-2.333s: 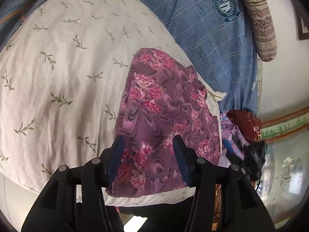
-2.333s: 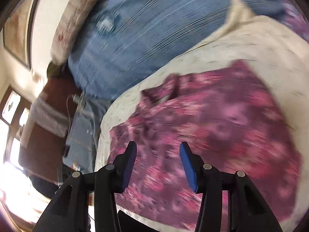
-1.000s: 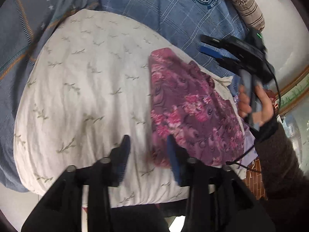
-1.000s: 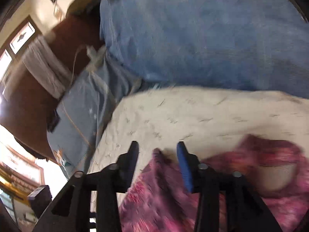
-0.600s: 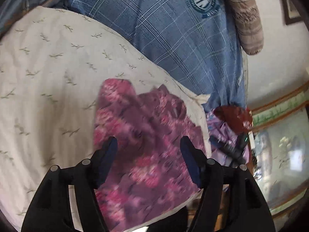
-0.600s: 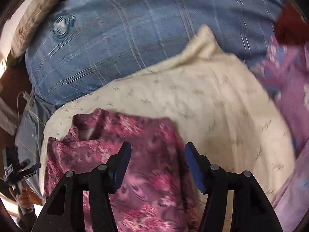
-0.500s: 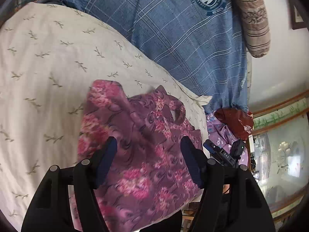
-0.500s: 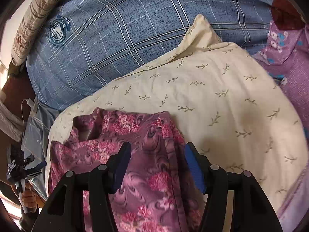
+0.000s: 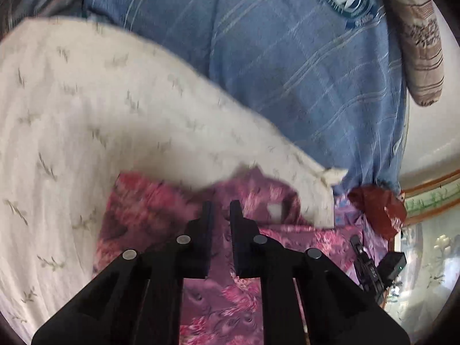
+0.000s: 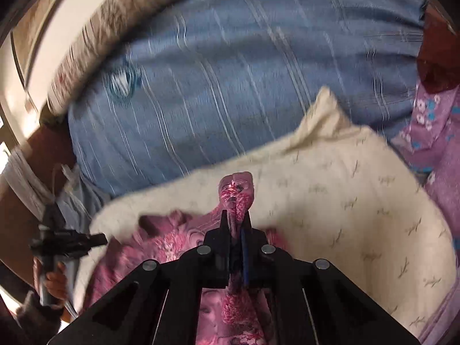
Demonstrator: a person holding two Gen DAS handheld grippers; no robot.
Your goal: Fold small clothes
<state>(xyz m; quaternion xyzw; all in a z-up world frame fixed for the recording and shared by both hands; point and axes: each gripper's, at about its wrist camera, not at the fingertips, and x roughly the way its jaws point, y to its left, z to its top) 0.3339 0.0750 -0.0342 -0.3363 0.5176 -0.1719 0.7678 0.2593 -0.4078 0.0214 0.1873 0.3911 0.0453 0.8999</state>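
Note:
A small purple and pink floral garment (image 9: 149, 201) lies on a cream leaf-print pillow (image 9: 86, 120). My left gripper (image 9: 220, 210) is nearly shut, its jaws pinching a fold of the garment near the neck opening. In the right wrist view my right gripper (image 10: 236, 221) is shut on an edge of the same garment (image 10: 235, 192), which sticks up between the fingers, the rest draped below over the pillow (image 10: 359, 201). The left gripper also shows at the left of the right wrist view (image 10: 66, 241), held in a hand.
A blue plaid bedcover (image 9: 287, 57) lies behind the pillow, with a striped bolster (image 9: 419, 37) along the wall. More purple clothes (image 10: 440, 143) and a dark red item (image 9: 376, 207) lie at the pillow's right end. Both views are motion-blurred.
Both grippers were open over the garment half a second ago. Now both have closed on its upper edge, and the cloth has bunched up between the fingers.

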